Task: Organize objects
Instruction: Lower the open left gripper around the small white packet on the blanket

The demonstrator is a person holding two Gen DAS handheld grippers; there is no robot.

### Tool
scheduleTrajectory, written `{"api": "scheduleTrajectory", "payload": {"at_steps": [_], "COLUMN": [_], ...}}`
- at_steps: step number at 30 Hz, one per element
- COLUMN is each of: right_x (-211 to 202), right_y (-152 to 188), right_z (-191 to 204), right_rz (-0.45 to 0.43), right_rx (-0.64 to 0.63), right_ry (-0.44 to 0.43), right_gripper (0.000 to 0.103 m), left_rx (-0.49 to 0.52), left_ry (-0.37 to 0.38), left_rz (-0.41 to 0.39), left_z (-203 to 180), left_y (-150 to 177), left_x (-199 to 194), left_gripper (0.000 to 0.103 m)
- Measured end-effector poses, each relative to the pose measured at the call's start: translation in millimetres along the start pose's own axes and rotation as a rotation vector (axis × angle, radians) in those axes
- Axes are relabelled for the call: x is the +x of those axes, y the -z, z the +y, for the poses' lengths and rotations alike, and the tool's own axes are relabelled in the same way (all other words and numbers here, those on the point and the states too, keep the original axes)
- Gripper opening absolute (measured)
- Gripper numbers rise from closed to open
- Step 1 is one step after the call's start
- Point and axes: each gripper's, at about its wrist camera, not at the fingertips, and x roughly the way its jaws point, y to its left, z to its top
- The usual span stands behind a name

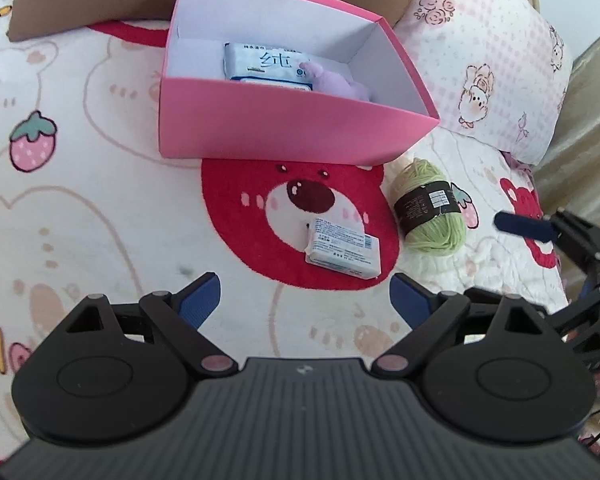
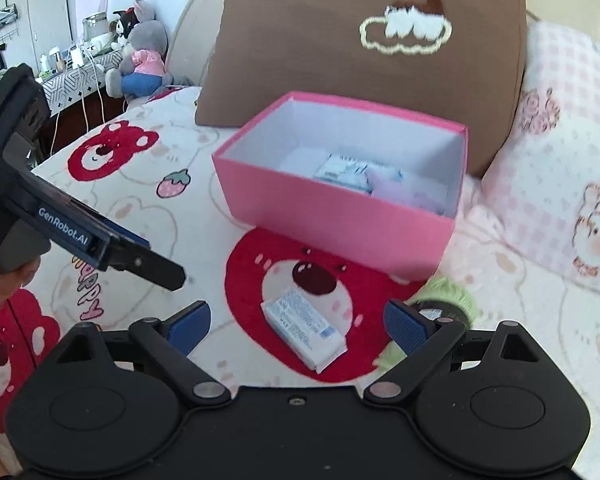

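Observation:
A pink box [image 1: 283,128] stands open on the bed, also seen in the right wrist view [image 2: 332,216]. Inside lie a white wipes pack [image 1: 265,66] and a lilac soft toy [image 1: 336,80]. A small white packet [image 1: 342,250] lies on the red bear print in front of the box; it also shows in the right wrist view [image 2: 304,328]. A green yarn skein [image 1: 430,208] with a dark label lies to its right, partly hidden behind a finger in the right wrist view [image 2: 448,300]. My left gripper [image 1: 306,300] is open and empty. My right gripper [image 2: 297,326] is open, above the packet.
A brown cushion [image 2: 364,56] leans behind the box. A pink patterned pillow [image 1: 488,52] lies to the right. The blanket [image 1: 79,208] covers the bed. A plush toy [image 2: 139,60] and a cluttered side table sit at far left.

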Motion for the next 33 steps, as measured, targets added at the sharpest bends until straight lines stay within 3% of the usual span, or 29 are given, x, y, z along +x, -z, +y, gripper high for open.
{"api": "scheduleTrajectory", "payload": {"at_steps": [5, 15, 19, 23, 27, 31, 33], "right_x": [13.8, 38.0, 52.2, 70.7, 81.4, 86.2, 87.0], "right_y": [9.6, 29.6, 45.8, 61.0, 68.8, 71.8, 69.2], "right_z": [10.8, 18.1, 24.1, 22.2, 18.5, 13.2, 8.7], "right_rz": [0.031, 0.045, 0.002, 0.009, 0.055, 0.09, 0.078], "right_rx": [0.028, 0.02, -0.035, -0.041, -0.038, -0.005, 0.04], "right_ry": [-0.007, 0.005, 0.142, 0.189, 0.165, 0.154, 0.126], "right_gripper": [0.096, 0.095, 0.095, 0.095, 0.093, 0.075, 0.073], "left_rx": [0.011, 0.075, 0.054, 0.055, 0.04, 0.06, 0.069], "left_ry": [0.026, -0.01, 0.018, 0.007, 0.017, 0.006, -0.011], "left_rz": [-0.008, -0.036, -0.013, -0.007, -0.006, -0.023, -0.048], "left_z": [1.2, -6.1, -5.3, -5.3, -3.1, -7.0, -9.5], "left_y": [7.4, 16.4, 15.8, 19.0, 19.2, 18.9, 18.3], "left_x": [19.7, 43.9, 62.9, 80.9, 94.5, 107.0, 109.2], "left_gripper": [0.09, 0.09, 0.09, 0.089, 0.089, 0.09, 0.089]}}
